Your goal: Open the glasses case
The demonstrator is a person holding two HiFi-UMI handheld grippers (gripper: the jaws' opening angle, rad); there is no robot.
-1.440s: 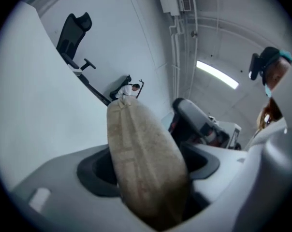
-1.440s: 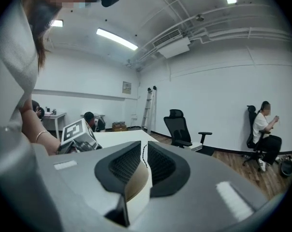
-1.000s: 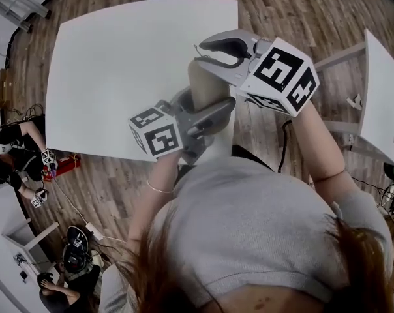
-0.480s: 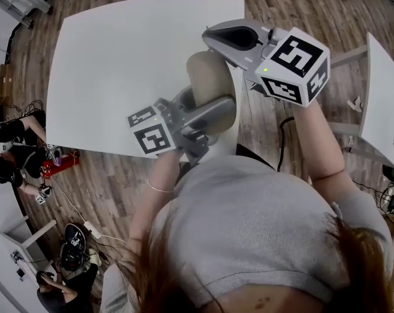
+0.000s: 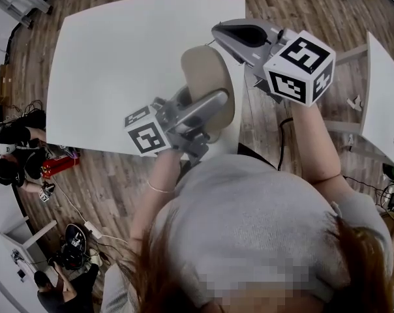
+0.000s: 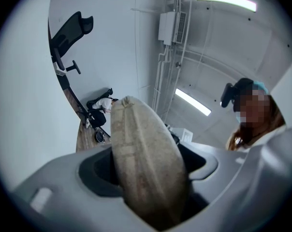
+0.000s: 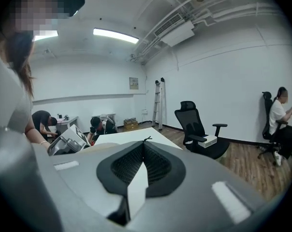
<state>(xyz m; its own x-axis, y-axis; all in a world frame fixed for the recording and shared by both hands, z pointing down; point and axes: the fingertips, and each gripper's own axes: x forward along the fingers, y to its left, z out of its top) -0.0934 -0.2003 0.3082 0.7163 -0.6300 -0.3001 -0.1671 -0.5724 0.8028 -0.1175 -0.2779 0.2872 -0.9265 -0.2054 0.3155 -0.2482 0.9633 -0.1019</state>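
A beige oval glasses case is held up in front of the person, above the near edge of the white table. My left gripper is shut on its lower half, one jaw on each flat side. In the left gripper view the case stands on edge between the jaws, its seam facing the camera and its lid closed. My right gripper hovers just up and right of the case's top, apart from it, shut. The right gripper has only a tiny dark wisp at its tips.
A second white table stands at the right. Wooden floor surrounds both. People crouch at the lower left. The right gripper view shows a black office chair, a ladder and a seated person.
The right gripper's jaws, open beside the case's top a second ago, have closed and drawn up and to the right. The left gripper has raised and tilted the case.
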